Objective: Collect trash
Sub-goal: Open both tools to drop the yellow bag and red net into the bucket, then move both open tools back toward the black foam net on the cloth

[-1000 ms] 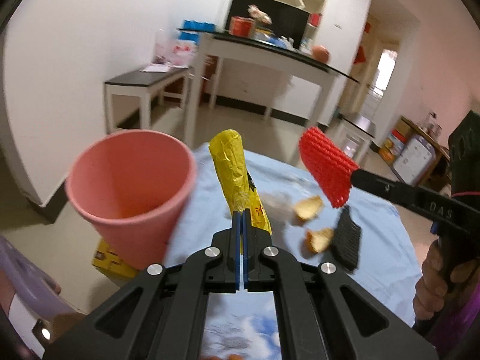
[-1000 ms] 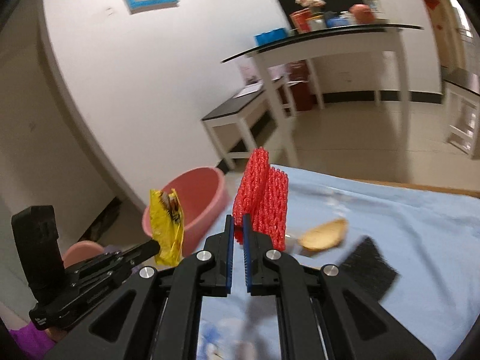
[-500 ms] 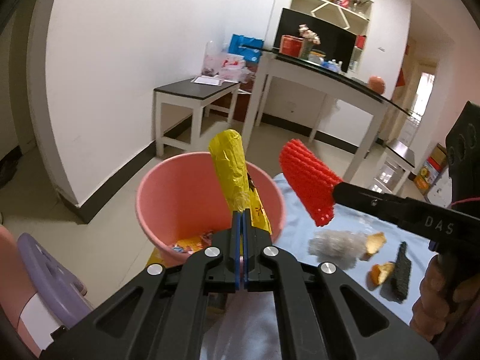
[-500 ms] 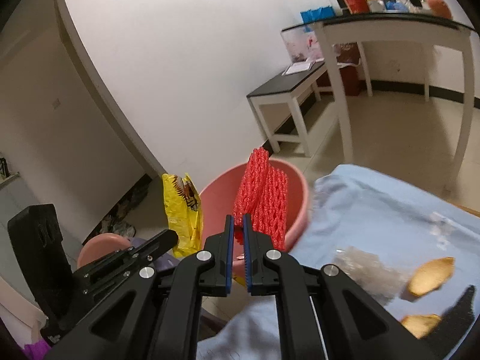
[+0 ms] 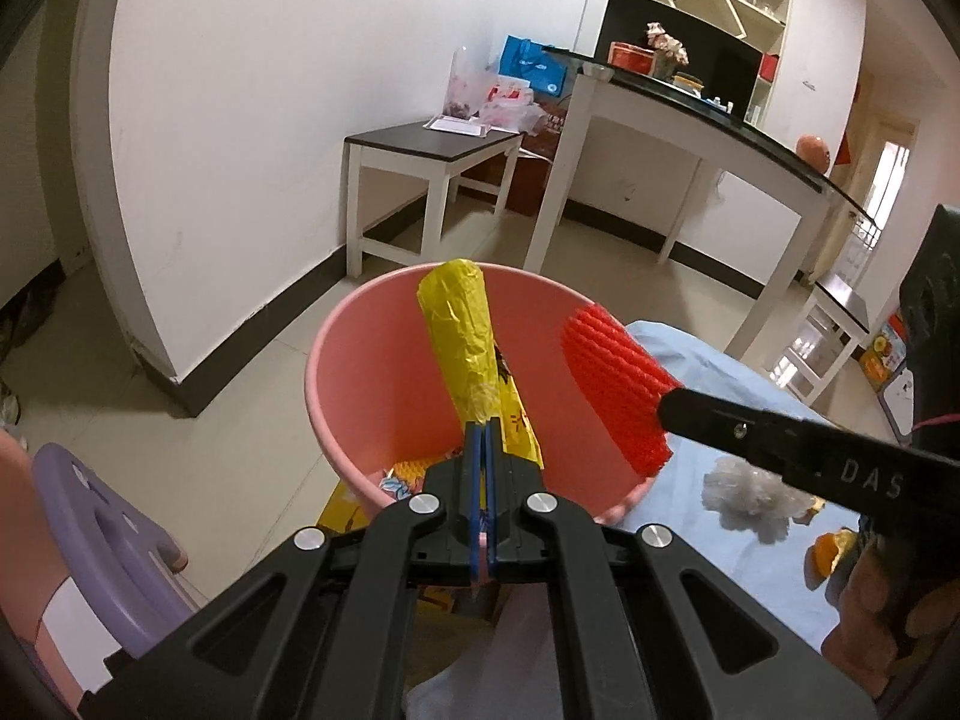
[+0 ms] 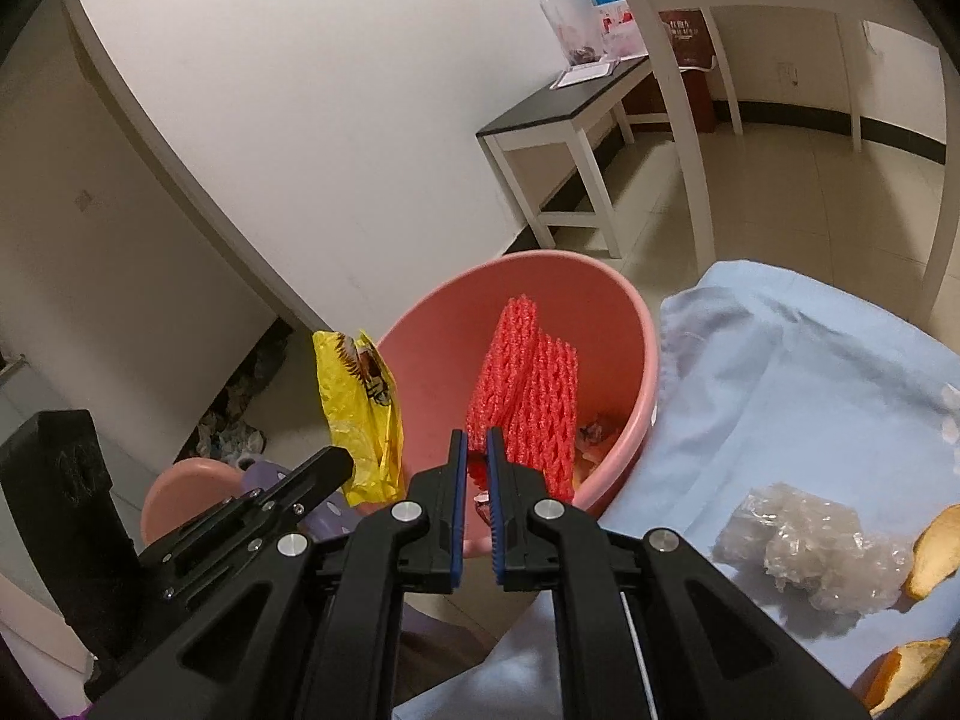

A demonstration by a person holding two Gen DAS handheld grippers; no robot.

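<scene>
A pink bin (image 5: 360, 372) stands on the floor beside the blue-clothed table (image 6: 780, 372). My left gripper (image 5: 483, 429) is shut on a crumpled yellow snack wrapper (image 5: 462, 336), which stands upright over the bin's mouth. My right gripper (image 6: 474, 435) is shut on the lower end of a red foam fruit net (image 6: 537, 384), also over the bin's opening. The left wrist view shows the right gripper (image 5: 663, 414) and its red net (image 5: 612, 384) just right of the wrapper. In the right wrist view the left gripper (image 6: 345, 462) and yellow wrapper (image 6: 357, 396) hang at the bin's (image 6: 444, 330) left rim.
On the cloth lie a wad of clear plastic (image 6: 804, 546) and orange peels (image 6: 933, 540). Some wrappers lie at the bin's bottom. A purple stool (image 5: 102, 516) stands left of the bin, and a low white side table (image 5: 432, 150) stands by the wall behind.
Both grippers have swung left off the table and down toward the pink bin, each still holding its piece. The bin now fills the middle of both views.
</scene>
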